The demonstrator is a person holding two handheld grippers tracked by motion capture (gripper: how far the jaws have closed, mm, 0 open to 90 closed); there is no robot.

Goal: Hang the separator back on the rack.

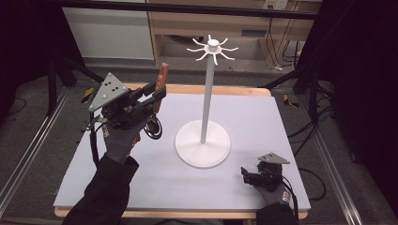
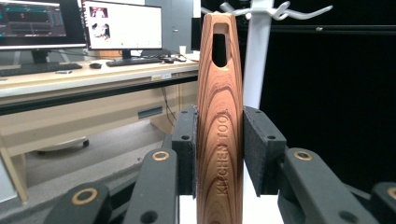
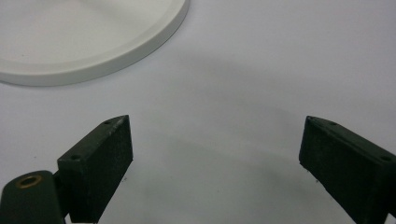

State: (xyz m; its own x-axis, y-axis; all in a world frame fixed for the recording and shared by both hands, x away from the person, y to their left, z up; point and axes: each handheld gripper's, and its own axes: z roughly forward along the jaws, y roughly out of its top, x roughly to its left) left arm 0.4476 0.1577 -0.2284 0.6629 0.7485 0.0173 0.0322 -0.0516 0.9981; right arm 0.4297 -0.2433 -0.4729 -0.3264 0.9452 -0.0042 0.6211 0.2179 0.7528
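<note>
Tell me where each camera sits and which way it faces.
High view: above the person's side, facing forward and down on the table; forearms, both grippers show.
Left gripper view: on the left gripper, facing level past its jaws shut on the wooden handle.
Right gripper view: on the right gripper, facing down; open jaws.
All share the white hook stand.

Smooth grained wooden utensil handle (image 2: 219, 121); matt white stand (image 1: 203, 140); matt black rubbery pads (image 2: 256, 149).

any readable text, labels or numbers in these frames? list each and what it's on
"KITCHEN TOOL": engraved lengthwise on the wooden handle clamped in the left hand-held gripper.
Monitor screens on the desk behind: contents too small and blurred to read.
Sticker on the desk edge: unreadable.
</note>
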